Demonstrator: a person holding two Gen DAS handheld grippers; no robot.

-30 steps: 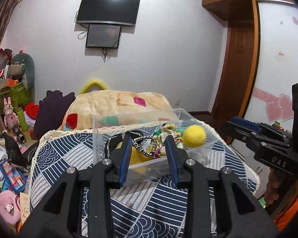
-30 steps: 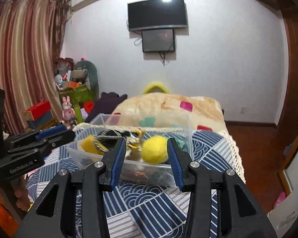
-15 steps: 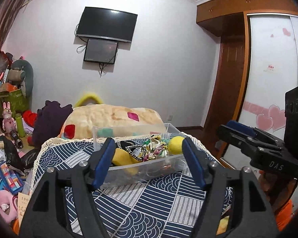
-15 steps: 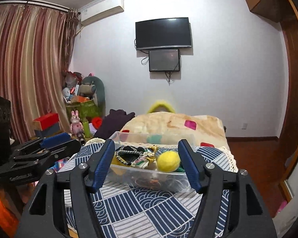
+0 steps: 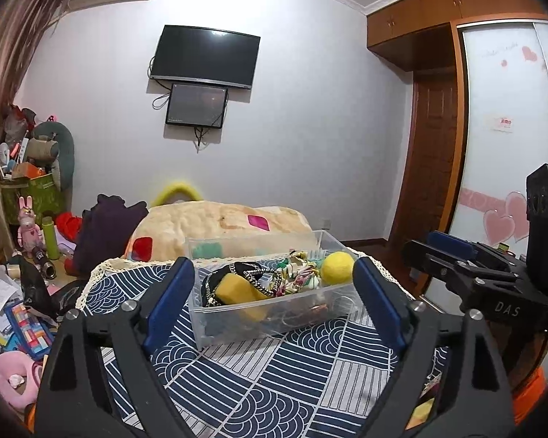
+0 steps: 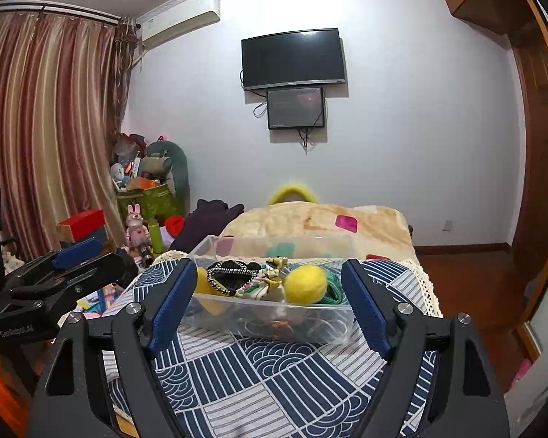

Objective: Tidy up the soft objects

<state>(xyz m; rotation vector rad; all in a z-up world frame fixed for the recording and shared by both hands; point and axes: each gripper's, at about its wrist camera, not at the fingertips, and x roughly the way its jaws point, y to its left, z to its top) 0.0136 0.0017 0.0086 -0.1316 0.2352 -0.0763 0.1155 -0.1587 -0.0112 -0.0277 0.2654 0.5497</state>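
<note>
A clear plastic bin [image 5: 274, 310] [image 6: 270, 319] stands on a table under a blue patterned cloth [image 5: 259, 376] [image 6: 259, 376]. It holds a yellow felt ball [image 5: 337, 273] [image 6: 305, 284], a yellow sponge block [image 5: 237, 288], a black pouch with a chain [image 5: 252, 273] [image 6: 230, 273], a floral fabric piece [image 5: 299, 279] [image 6: 266, 286] and green cord [image 6: 334, 286]. My left gripper [image 5: 272, 303] is wide open and empty, back from the bin. My right gripper [image 6: 268, 301] is wide open and empty too. Each gripper shows at the other view's edge.
Behind the table lies a bed with a beige blanket [image 5: 223, 222] [image 6: 318, 222]. Toys, boxes and plush items clutter the floor at left [image 5: 22, 273] [image 6: 142, 197]. A TV [image 5: 204, 56] hangs on the far wall. A wardrobe with a sliding door [image 5: 507, 127] stands at right.
Both grippers have opened from nearly closed to wide and pulled back and up from the bin, which now looks smaller and farther. The bin's contents have not moved.
</note>
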